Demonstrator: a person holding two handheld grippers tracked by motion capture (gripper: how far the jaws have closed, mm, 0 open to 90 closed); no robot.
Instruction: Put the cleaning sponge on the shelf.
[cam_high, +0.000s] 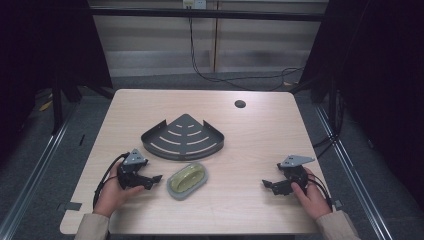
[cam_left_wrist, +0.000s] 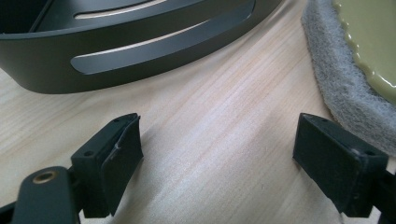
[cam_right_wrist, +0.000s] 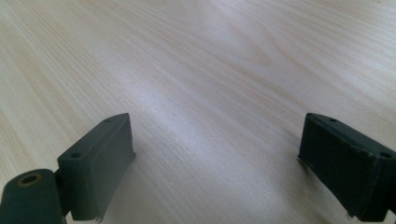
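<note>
Gaping left gripper (cam_high: 156, 178): sponge (cam_left_wrist: 345, 70) cut off at 2 o'clock
Right gripper (cam_high: 266, 184): spread wide, empty
Rack (cam_left_wrist: 140, 56): top cropped

Left gripper (cam_high: 156, 178), right gripper (cam_high: 266, 184): fingers spread.

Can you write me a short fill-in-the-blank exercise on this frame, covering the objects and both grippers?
1. The dark slotted corner shelf lies on the wooden table, on the far side of the ____ scrub pad with the grey felt base.
2. The left gripper has its jaws ____, with bare table between them.
3. The gripper nearer the pad is the ____ one; the right gripper sits farther off.
4. The round hole is near the table's ____ edge.

Missing words: green; open; left; far
</note>
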